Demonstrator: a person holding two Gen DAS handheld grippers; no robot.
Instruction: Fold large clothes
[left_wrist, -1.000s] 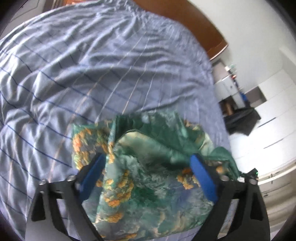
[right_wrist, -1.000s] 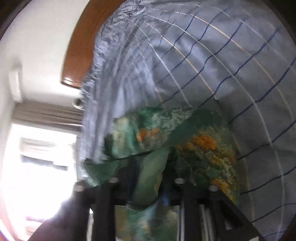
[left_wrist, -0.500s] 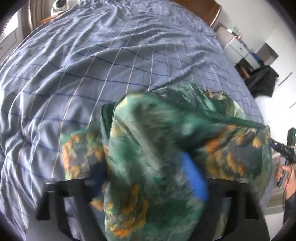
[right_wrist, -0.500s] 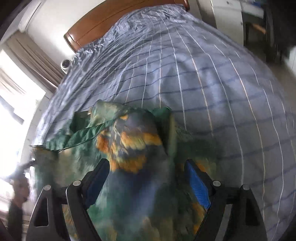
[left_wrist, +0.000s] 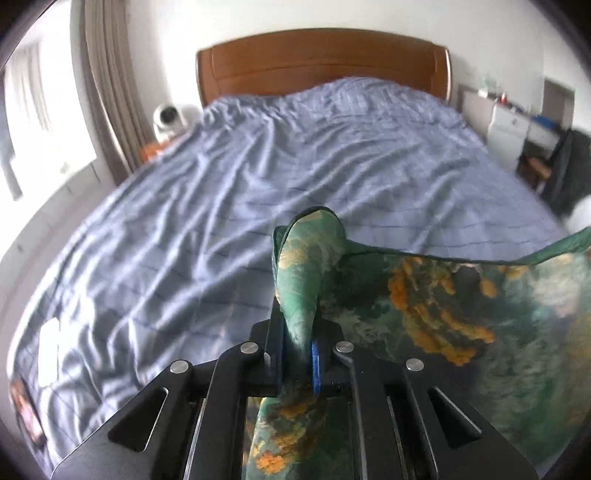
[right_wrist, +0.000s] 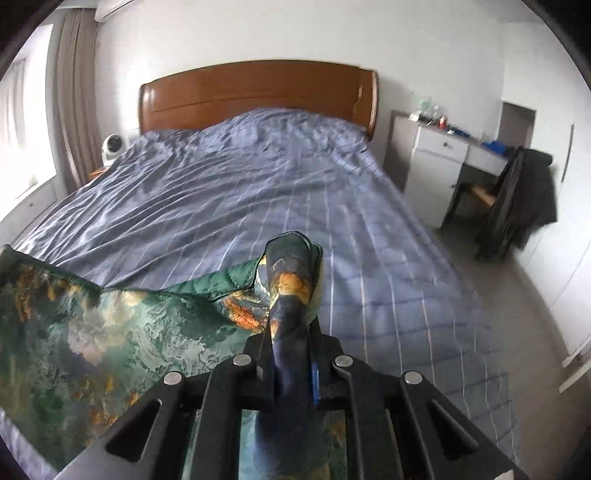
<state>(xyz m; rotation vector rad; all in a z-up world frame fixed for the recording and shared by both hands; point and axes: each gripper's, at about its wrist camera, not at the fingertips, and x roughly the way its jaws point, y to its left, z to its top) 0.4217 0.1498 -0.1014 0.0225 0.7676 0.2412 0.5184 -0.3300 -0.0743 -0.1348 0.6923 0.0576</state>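
A large green garment (left_wrist: 461, 295) with orange and pale floral print hangs stretched between both grippers above the foot of the bed. My left gripper (left_wrist: 297, 354) is shut on one bunched corner of it; the cloth spreads away to the right. In the right wrist view my right gripper (right_wrist: 290, 354) is shut on the other bunched corner, and the garment (right_wrist: 110, 332) spreads away to the left. The fingertips are hidden by the cloth.
A bed with a wrinkled blue checked cover (left_wrist: 295, 166) and a wooden headboard (right_wrist: 258, 92) fills the view ahead. A small white fan (right_wrist: 112, 146) stands left of the bed. A white desk (right_wrist: 439, 155) and a chair with dark clothes (right_wrist: 517, 199) stand at the right.
Both grippers closed on the garment's corners and lifted it off the bed. They now face the headboard, with the cloth spread out between them instead of lying heaped on the cover.
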